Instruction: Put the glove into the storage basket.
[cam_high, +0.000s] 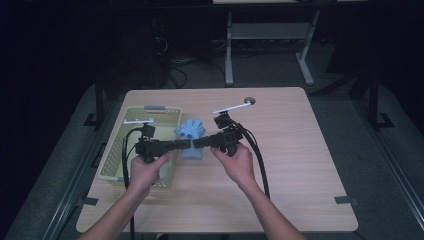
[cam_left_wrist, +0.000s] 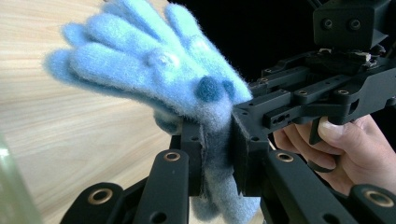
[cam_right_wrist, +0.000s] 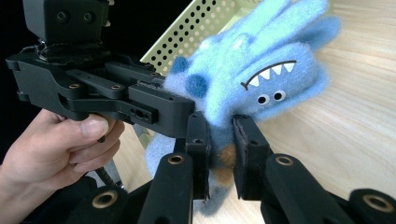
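Our left gripper (cam_left_wrist: 217, 161) and right gripper (cam_right_wrist: 219, 154) both pinch the fuzzy blue glove (cam_high: 192, 135), just off the table, basket (cam_high: 170, 116) at nine o'clock. If we tug apart, it may slip.

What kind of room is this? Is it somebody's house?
Probably not a house. It looks like a lab or workshop for recording handling tasks: a plain wooden table in a dark room, loose cables on the floor behind it, and a person holding black tongs in each hand, both gripping a blue plush glove.

Perforated yellow-green basket (cam_high: 115, 150) on wooden table (cam_high: 300, 165)
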